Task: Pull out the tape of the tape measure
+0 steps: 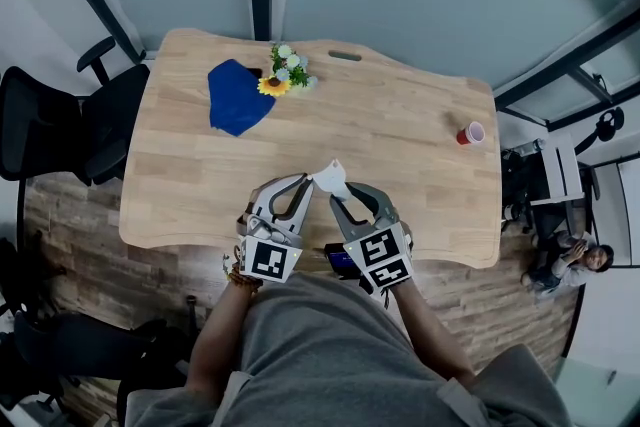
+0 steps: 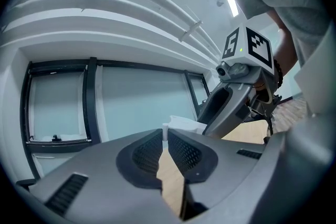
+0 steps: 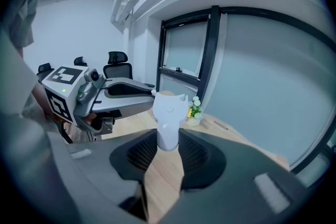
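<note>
Our right gripper (image 3: 169,140) clamps the small white tape measure (image 3: 169,113) by its case, above the wooden table (image 1: 400,145) near its front edge. Our left gripper (image 2: 165,136), narrowed, pinches the end tab (image 2: 165,128). The case looks light, rigid and slick; we judge the thin tab could slip. Beyond, blue cloth (image 1: 238,97), flowers (image 1: 284,73) and red cup (image 1: 471,133) stand well clear.

Above the table (image 1: 400,135) was one tape measure (image 1: 331,178); on it, one blue cloth (image 1: 237,97), one flower bunch (image 1: 285,73), one red cup (image 1: 471,133).
</note>
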